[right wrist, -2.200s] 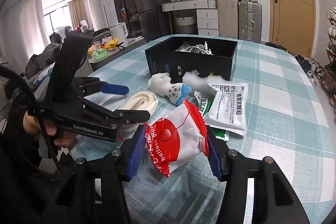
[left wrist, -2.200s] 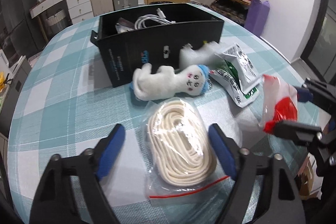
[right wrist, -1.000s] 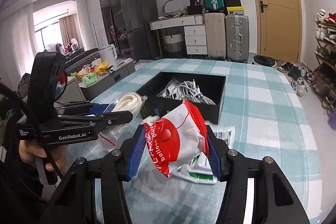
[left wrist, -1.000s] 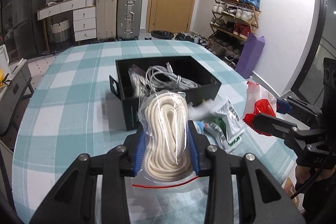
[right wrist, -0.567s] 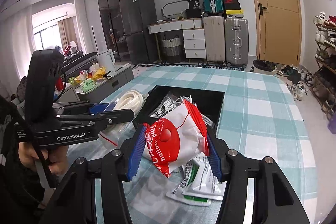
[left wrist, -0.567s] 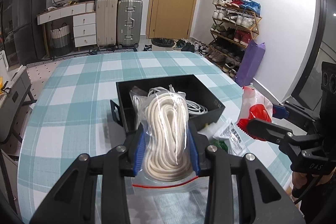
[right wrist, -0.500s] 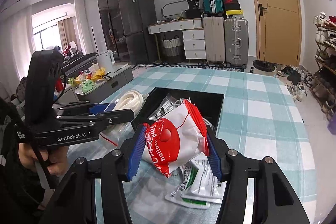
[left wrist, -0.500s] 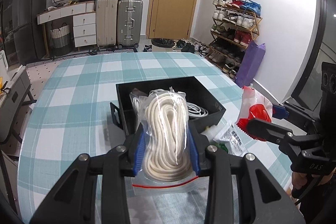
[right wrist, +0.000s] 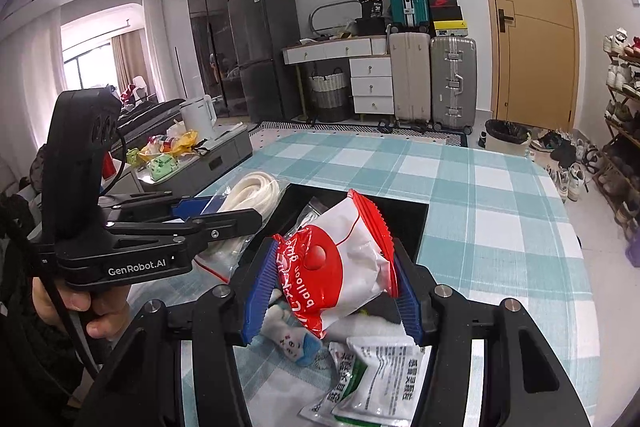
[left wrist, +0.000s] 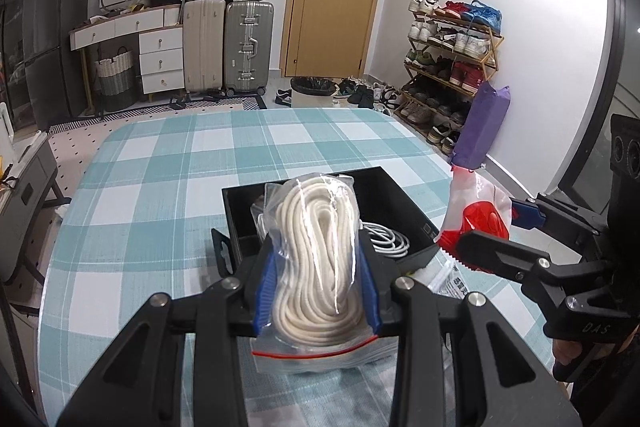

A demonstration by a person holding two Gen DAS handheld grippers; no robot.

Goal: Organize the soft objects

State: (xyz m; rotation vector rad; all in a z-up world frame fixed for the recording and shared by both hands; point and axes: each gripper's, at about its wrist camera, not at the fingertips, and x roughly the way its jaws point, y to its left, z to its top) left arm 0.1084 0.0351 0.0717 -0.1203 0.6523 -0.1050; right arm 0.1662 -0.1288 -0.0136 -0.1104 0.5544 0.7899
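Left wrist view shows the left gripper clamped on a clear zip bag of white rope, its blue pads pressing the bag's two long sides. The coil's long axis runs straight ahead along the fingers, with the sealed red-lined end nearest the camera and the far end hanging over the near edge of the black box. White cables already lie inside that box, which sits on the checked tablecloth.

Over on the right, the right gripper grips a red and white snack packet between its pads, held up in the air, not resting on anything. From the right wrist view the box lies directly beyond the packet, with the left gripper and its rope bag at the box's left side. Below the packet, on the cloth, lie a small white plush toy and some green and white sachets, still outside the box.

The coming move turns on this: the box opening lies ahead of and below both loads. The rope bag looks nearer, already overlapping the box's near wall, so a short push forward and a lowering should put it over the opening. Because the bag is long, it probably needs to go in lengthwise, clear of the cables.
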